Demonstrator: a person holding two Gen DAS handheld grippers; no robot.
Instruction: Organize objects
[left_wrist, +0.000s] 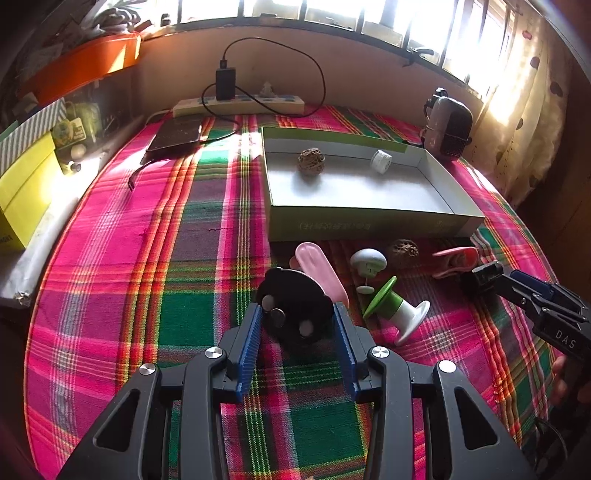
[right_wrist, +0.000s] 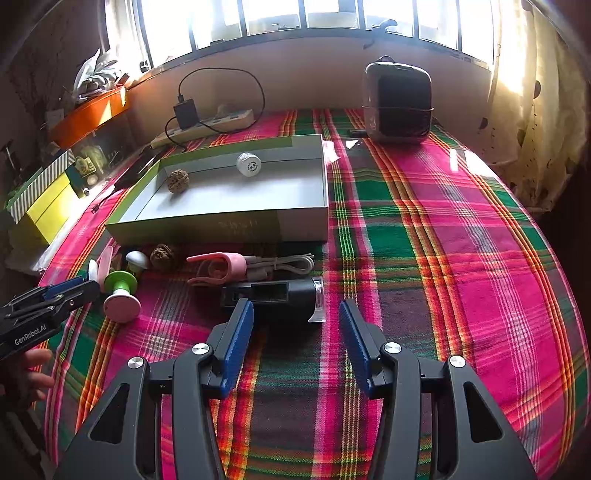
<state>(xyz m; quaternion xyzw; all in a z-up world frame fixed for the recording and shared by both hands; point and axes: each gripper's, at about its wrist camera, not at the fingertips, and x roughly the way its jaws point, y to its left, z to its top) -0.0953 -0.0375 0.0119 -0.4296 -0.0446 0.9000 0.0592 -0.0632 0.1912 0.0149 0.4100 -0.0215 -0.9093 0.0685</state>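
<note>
My left gripper (left_wrist: 298, 319) is spread wide around the black disc (left_wrist: 293, 302), pads not yet gripping. Right gripper (right_wrist: 295, 325) is open, empty, near the black block (right_wrist: 275, 295). Beyond, the box (left_wrist: 369, 221). Risk: closing catches the pink spoon (left_wrist: 319, 273) leaning alongside.

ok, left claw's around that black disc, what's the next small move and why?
Probably close the left claw on the black disc: the disc sits between its blue pads, which stand wide and do not seem to press on it. The open box just beyond already holds a walnut and a white cap.
</note>
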